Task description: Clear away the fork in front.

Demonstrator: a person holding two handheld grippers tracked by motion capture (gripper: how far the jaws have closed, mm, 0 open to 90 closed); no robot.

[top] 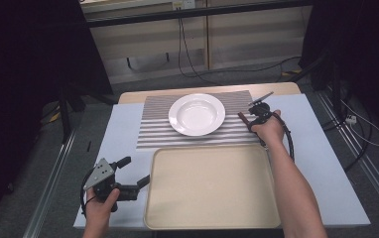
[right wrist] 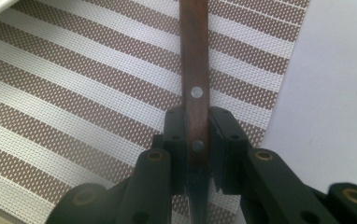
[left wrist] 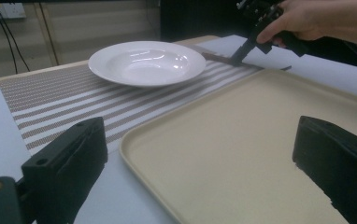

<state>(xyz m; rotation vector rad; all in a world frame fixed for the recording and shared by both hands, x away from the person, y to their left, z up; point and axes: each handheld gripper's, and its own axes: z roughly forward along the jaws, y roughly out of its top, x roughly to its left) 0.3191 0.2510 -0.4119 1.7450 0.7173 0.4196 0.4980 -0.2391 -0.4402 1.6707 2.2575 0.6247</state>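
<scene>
A pale grey counter [top: 321,163] carries a brown-and-white striped woven placemat [top: 153,131], a white round ceramic plate [top: 197,114] and an empty beige plastic tray [top: 212,188]. The right tool [right wrist: 196,140] clamps a wooden-handled knife [right wrist: 194,70] beside the plate, likely setting a place. The left tool [left wrist: 200,163] waits with jaws apart at the tray's edge.

Dim, dark-edged surroundings; table evenly lit from above. Glare on plate [left wrist: 147,62]. Soft shadows. Near jaws blurred.

White plate [top: 197,114] on striped placemat [top: 153,130]; beige tray [top: 212,187] just beside.
</scene>
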